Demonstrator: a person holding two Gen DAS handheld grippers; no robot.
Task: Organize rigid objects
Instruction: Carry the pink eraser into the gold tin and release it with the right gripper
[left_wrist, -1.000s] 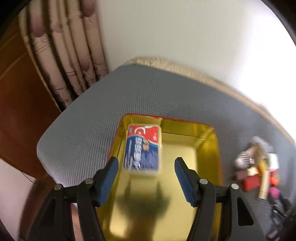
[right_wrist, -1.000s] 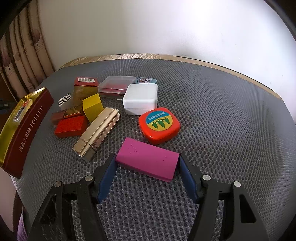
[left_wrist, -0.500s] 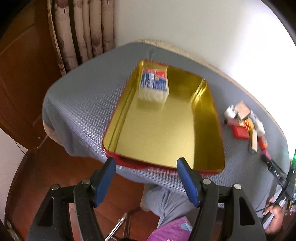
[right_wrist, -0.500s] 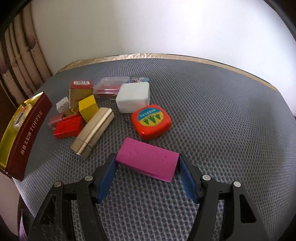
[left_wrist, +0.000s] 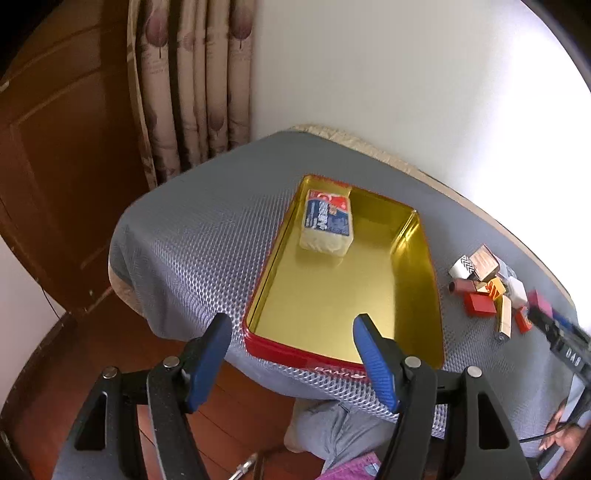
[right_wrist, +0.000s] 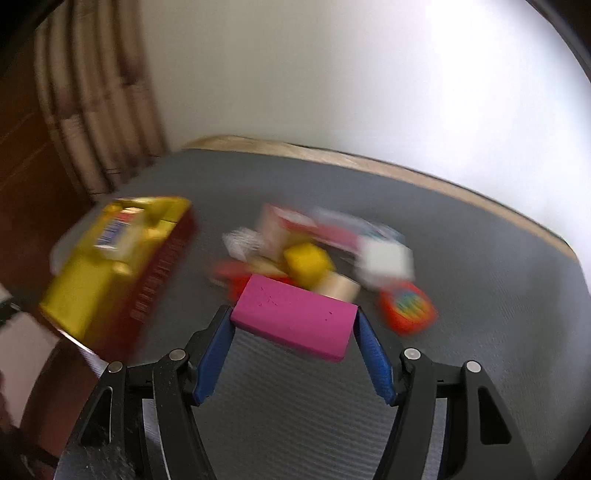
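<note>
A red tin with a gold inside (left_wrist: 402, 254) lies on the grey mat, and a blue-and-red labelled box (left_wrist: 327, 227) rests in its far corner. My left gripper (left_wrist: 291, 360) hangs open and empty above the tin's near rim. My right gripper (right_wrist: 293, 349) is shut on a magenta block (right_wrist: 293, 319), lifted clear of the mat. In the blurred right wrist view the tin (right_wrist: 155, 273) stands to the left. Beyond the block lies a pile of small boxes (right_wrist: 317, 254), among them a yellow cube (right_wrist: 306, 260) and an orange case (right_wrist: 406, 308).
The small boxes (left_wrist: 487, 288) sit right of the tin in the left wrist view, with the right gripper's black body (left_wrist: 557, 336) beside them. A curtain (left_wrist: 192, 85) and wooden door (left_wrist: 62, 155) stand at the left. A person's legs (left_wrist: 343, 428) show below the table edge.
My left gripper drew back from over the tin to its near rim, leaving the labelled box inside. My right gripper lifted the magenta block off the mat and swung toward the tin.
</note>
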